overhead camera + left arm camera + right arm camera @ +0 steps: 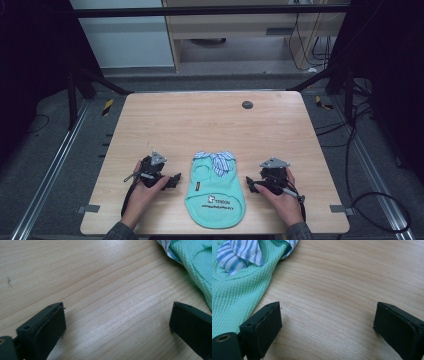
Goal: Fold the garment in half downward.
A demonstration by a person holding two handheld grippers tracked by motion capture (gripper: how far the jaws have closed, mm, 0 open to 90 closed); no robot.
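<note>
Both hands rest our left gripper (172,181) and right gripper (248,183), jaws open and empty, beside the untouched green garment (215,195) on the worktop (210,120); we judge nothing begun.

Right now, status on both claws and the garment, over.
Left claw open, right claw open, both on bare wood. Mint pet shirt flat between them, untouched. Table otherwise bare, nothing in the way.

**A lab-style recording station**

A light wooden table (210,120) is sitting inside a black metal frame (210,10), with metal rails (55,165) running along the grey floor (45,150) and black cables (360,165) trailing beside it. Yellow-and-black tape (107,106) is marking the floor, and pale cabinets (125,35) are standing behind. It is looking like a test lab, not a home.
</note>
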